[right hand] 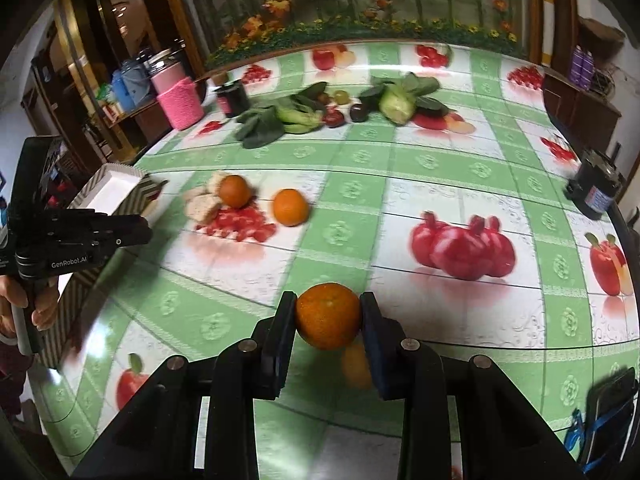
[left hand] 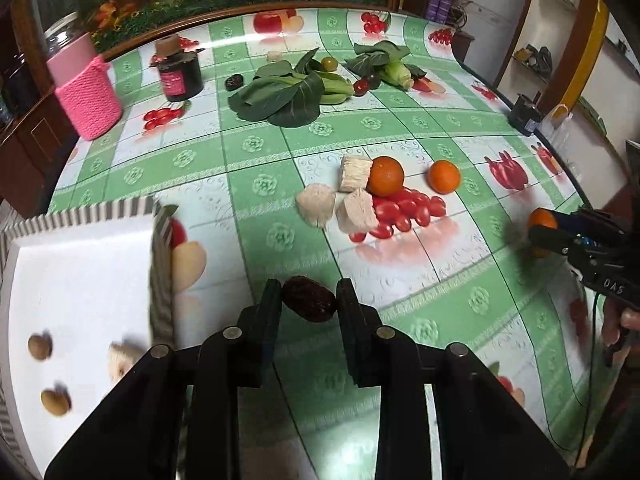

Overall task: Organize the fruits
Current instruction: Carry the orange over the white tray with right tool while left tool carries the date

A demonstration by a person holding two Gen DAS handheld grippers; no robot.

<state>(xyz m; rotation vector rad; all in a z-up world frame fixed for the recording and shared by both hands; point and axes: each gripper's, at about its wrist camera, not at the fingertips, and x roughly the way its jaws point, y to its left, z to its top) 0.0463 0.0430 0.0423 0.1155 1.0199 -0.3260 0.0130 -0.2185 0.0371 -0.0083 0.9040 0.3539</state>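
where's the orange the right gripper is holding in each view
Left wrist view: the held orange sits at the far right edge, mid-height, partly hidden by the right gripper.
Right wrist view: the same orange is bottom centre, pinched between the right gripper's pads.
Shared landmark: the two loose oranges by the pale chunks, one touching them, the other apart.

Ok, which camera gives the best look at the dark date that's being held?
The left wrist view. There the date sits centered and sharp, pinched between the left gripper pads, above the tablecloth. In the right wrist view the left gripper shows only side-on at the frame's left edge, and the date cannot be made out.
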